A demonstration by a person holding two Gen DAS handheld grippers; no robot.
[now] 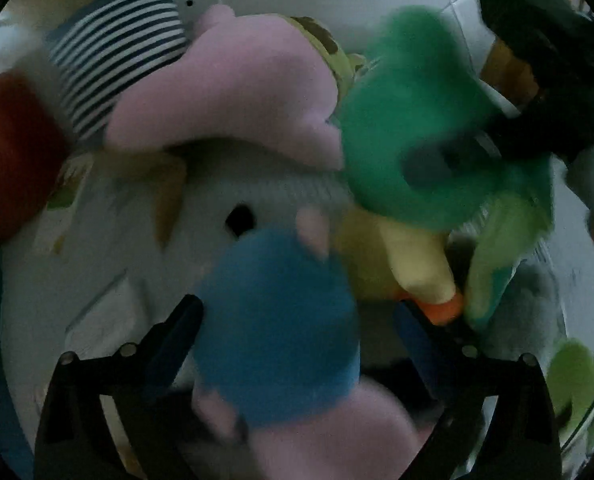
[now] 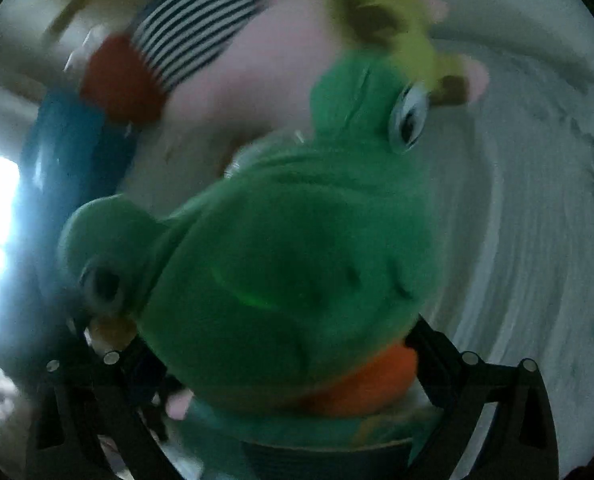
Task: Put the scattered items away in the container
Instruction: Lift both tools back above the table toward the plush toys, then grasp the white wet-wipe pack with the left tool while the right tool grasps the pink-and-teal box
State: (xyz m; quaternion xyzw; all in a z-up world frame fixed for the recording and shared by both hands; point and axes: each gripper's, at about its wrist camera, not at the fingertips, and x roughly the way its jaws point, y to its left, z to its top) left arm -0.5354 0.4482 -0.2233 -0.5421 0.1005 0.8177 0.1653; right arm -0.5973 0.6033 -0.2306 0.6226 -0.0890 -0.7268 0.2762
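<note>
Both views are blurred and close over a pile of plush toys. In the left wrist view my left gripper (image 1: 297, 312) stands wide around a blue and pink plush (image 1: 281, 332) that fills the gap between its fingers. A green frog plush (image 1: 413, 120) lies ahead right, with a pink plush (image 1: 237, 88), a striped plush (image 1: 117, 52) and a yellow duck plush (image 1: 409, 268). In the right wrist view my right gripper (image 2: 281, 352) has the green frog plush (image 2: 289, 248) between its fingers; whether the pads press it is not clear. The right gripper (image 1: 545, 60) shows dark at top right of the left view.
A white container wall (image 2: 537, 200) curves around the right side. A red plush part (image 2: 125, 80) and a blue item (image 2: 69, 148) lie at the left. A spotted yellow plush (image 2: 409, 32) sits behind the frog. A white plush (image 1: 257, 200) lies under the pile.
</note>
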